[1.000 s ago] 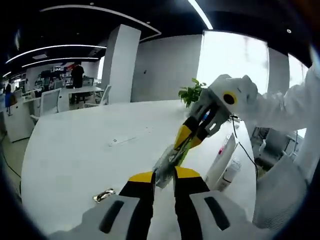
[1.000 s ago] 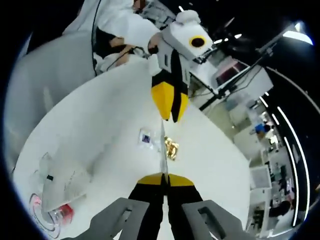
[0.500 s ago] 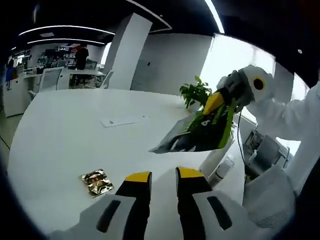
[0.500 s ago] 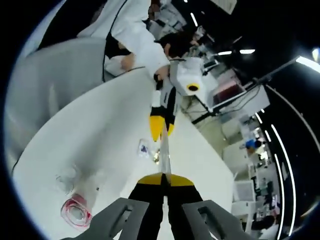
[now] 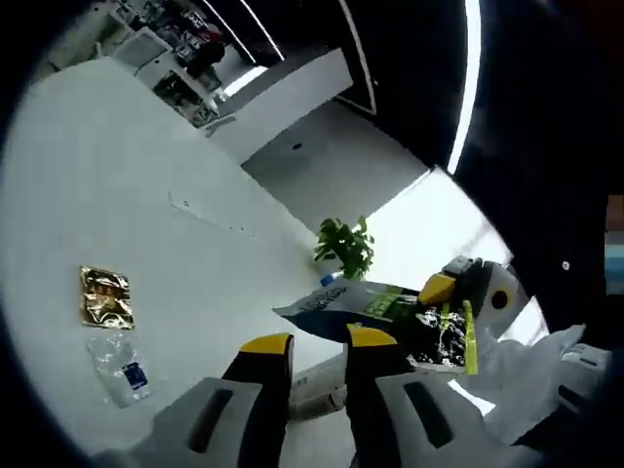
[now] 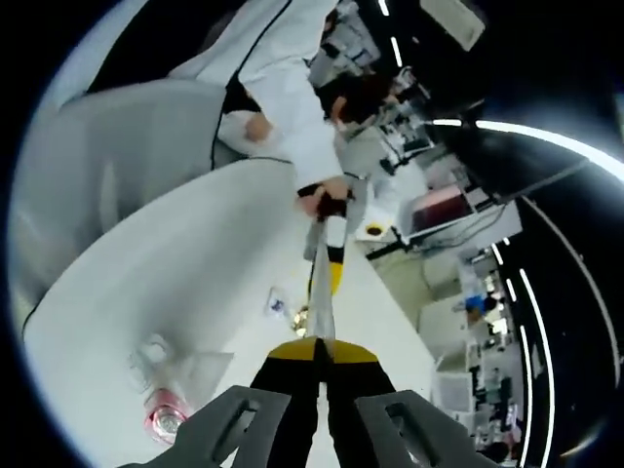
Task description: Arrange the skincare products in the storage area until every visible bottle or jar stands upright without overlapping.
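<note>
White surface [image 5: 185,263] spreads beneath both tongs, shown from two moving cameras. In the left gripper view, the left tongs [image 5: 318,343] rise from the lower edge with their yellow-tipped jaws apart and nothing between them. Beyond them the right tongs [image 5: 441,292] enter from the right, clamped on a flat pouch [image 5: 370,307] printed in grey, white and green; the pouch is held off the surface and extends leftward from the jaws. On the surface to the left lie a gold foil sachet [image 5: 104,296] and, just below it in the view, a clear sachet [image 5: 121,358] with a small blue mark; the two lie near each other but apart. A pale tube-like container [image 5: 317,387] lies on its side just behind the left tongs. A green potted plant [image 5: 345,246] stands farther back.

In the right gripper view, the right tongs [image 6: 319,349] have their jaws pressed together on the pouch [image 6: 322,292], seen edge-on as a thin strip running away from the camera. The left tongs [image 6: 331,268] appear past its far end, held by a person's hand [image 6: 322,200] in a white sleeve. Lower left, clear containers [image 6: 180,375] and a round red-rimmed jar [image 6: 166,421] rest on the surface; whether each stands upright cannot be told.
</note>
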The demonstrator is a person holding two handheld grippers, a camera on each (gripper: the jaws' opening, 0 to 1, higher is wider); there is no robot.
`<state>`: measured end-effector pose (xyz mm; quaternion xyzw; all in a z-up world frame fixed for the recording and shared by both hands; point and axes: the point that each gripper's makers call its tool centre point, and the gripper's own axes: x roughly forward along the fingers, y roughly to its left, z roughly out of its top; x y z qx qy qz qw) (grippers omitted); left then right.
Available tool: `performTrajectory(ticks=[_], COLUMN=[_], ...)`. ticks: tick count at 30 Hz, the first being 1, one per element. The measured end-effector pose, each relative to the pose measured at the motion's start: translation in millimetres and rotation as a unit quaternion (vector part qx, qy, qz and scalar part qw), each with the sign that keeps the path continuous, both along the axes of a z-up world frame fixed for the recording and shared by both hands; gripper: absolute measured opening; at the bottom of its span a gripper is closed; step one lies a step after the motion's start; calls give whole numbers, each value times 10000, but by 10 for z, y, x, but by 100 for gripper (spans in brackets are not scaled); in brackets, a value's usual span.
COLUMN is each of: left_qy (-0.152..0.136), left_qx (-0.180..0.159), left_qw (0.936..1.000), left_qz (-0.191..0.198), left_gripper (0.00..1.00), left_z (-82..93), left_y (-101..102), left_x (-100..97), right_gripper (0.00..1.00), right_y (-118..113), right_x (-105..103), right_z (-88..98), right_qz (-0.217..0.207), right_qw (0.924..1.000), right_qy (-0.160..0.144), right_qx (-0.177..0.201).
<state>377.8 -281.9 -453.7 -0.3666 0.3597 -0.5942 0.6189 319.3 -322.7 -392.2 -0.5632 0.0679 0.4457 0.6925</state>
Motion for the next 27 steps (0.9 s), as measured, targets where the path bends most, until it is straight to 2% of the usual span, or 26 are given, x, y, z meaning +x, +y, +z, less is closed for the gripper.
performTrajectory(ticks=[1,2,5,7,10,11,13,18,20,27], left_qy=[168,218,226,768,768,852,1016,926,961,799], left_qx=[-111,-125,-75,-405,-380,-395,-502,-365,-370,-278], left_qw=[9998,9996,9995,9960,9962,9955,9934,9950,9947,9964], left_qz=[-1,-125,-223,-198,-178,-153,-160,-56,-28,17], left_gripper=[17,17,17,18,18,18,18,9,6,2], left_z=[23,20,-19,79,31,24,49,24,36,54], left_y=[-4,-6,-35,-51,-52,-54,-64,-63,-47,-4], left_x=[-6,-74,-168,-184,-199,-202,-226,-238,-249,-294], right_gripper=[0,0,0,0,0,0,0,0,0,0], right_y=[7,8,30,53,102,231,302,391,424,419], right_x=[9,4,25,29,-18,-140,-179,-240,-282,-342], right_z=[18,27,36,5,48,106,132,99,66,-87], right_qz=[18,51,129,187,236,245,290,367,393,310], right_qw=[10000,9999,9998,9996,9993,9993,9994,9993,9990,9986], right_qy=[-46,-86,-165,-172,-230,-220,-181,-103,29,346], right_qx=[-5,-9,-66,-103,-185,-155,-40,57,193,248])
